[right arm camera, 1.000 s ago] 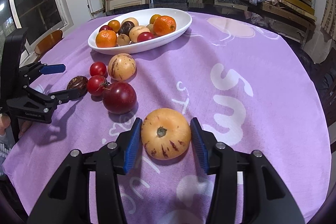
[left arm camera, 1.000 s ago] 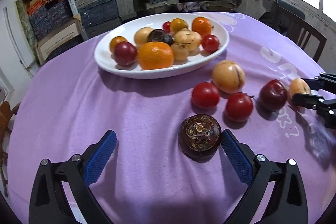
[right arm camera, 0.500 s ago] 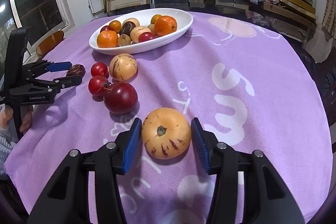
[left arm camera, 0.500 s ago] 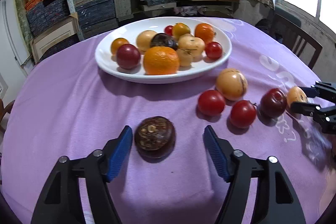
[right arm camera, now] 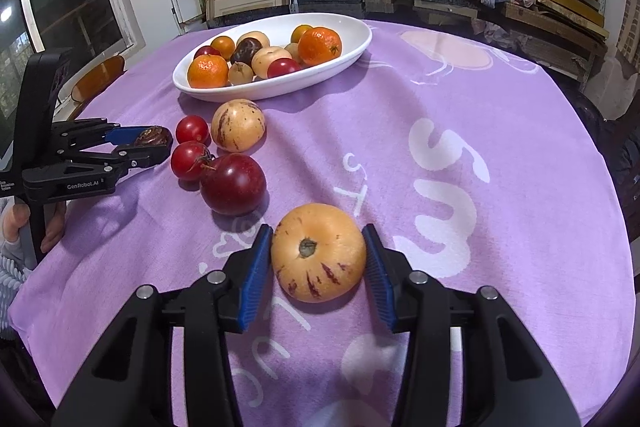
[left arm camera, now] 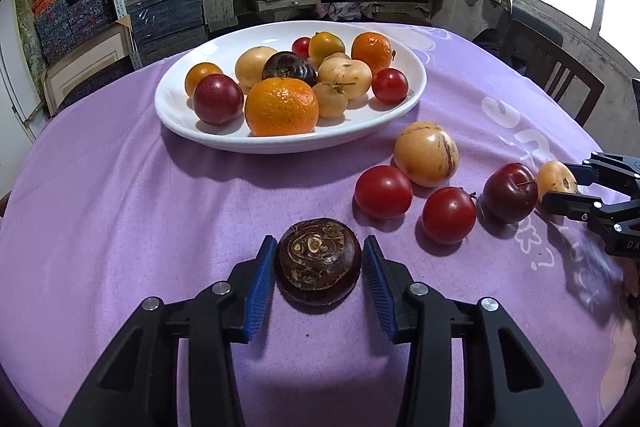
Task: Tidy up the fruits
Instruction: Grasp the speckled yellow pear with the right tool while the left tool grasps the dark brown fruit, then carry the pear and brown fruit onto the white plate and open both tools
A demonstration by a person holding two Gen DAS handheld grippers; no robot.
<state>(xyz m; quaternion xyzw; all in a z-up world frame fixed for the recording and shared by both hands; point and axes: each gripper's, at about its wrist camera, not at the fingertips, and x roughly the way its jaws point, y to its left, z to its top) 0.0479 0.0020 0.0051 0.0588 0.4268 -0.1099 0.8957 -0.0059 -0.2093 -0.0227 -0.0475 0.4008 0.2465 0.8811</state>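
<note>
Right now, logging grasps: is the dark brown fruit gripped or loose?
Cannot tell: left gripper pads flank the dark brown fruit, resting on the cloth; contact unclear.

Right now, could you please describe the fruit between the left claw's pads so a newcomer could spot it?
Start at the white bowl on the purple tablecloth, then come toward the left claw. Between its blue pads sits the dark brown fruit, flattened, with pale swirls on top, unlike the smooth red tomatoes nearby.
</note>
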